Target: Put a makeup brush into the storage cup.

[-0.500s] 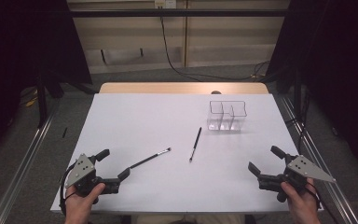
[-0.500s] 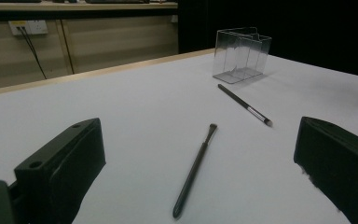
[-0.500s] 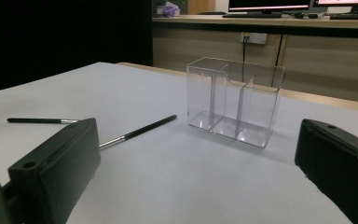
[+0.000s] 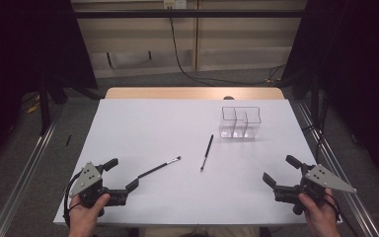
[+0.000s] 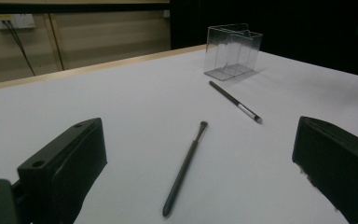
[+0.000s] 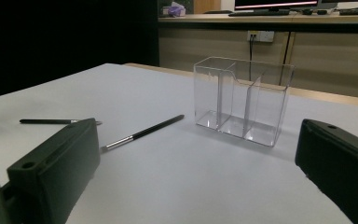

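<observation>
As both sets of jaws are wide open and empty, the thin black brush (image 5: pixel 185 165) lying just ahead between the left gripper (image 4: pixel 119 175) jaws is best pinched mid-handle, while the right gripper (image 4: pixel 281 170) is kept back.

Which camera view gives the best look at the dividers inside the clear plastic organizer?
The right gripper view: the clear organizer stands close, and its inner dividers show plainly. In the high view it is small, seen from above. In the left gripper view it stands far off, its dividers hard to tell.
</observation>
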`<state>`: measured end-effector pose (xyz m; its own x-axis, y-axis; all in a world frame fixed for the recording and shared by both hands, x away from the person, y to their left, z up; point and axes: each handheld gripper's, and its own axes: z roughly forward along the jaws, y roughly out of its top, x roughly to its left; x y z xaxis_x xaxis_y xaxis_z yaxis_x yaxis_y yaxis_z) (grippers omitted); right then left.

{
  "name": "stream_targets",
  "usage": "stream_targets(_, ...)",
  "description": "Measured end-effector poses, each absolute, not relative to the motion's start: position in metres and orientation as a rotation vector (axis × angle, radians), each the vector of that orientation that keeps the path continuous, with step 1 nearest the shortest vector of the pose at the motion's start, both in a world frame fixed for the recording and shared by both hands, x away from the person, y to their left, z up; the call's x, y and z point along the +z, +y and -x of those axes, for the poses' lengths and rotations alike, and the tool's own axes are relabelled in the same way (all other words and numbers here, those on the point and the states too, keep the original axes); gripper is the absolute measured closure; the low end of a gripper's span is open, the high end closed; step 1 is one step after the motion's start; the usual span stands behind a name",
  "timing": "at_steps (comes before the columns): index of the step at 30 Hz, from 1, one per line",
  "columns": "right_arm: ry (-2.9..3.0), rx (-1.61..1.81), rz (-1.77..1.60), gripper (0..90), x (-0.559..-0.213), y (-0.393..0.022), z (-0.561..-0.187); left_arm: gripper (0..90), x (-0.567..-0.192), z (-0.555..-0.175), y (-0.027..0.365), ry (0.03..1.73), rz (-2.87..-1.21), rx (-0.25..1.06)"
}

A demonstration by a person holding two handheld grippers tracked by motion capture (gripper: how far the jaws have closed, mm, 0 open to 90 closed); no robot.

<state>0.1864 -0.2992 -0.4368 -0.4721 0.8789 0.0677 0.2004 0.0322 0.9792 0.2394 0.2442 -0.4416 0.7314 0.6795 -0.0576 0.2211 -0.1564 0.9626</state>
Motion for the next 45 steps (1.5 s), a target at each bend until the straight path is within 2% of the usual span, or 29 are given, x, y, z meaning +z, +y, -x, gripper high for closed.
stream_targets(20,1.732,1.484,-1.106,0.0,-0.437,-0.297,-0.186,1.7,-0.426,-0.251,0.222,0.66,-1.744,0.471)
stream_targets(38,1.734,1.478,-1.112,0.0,-0.438,-0.297,-0.187,2.4,-0.41,-0.277,0.203,0.603,-1.745,0.453)
stream_targets(45,1.736,1.479,-1.114,0.0,-0.438,-0.297,-0.187,2.7,-0.408,-0.292,0.194,0.625,-1.743,0.385)
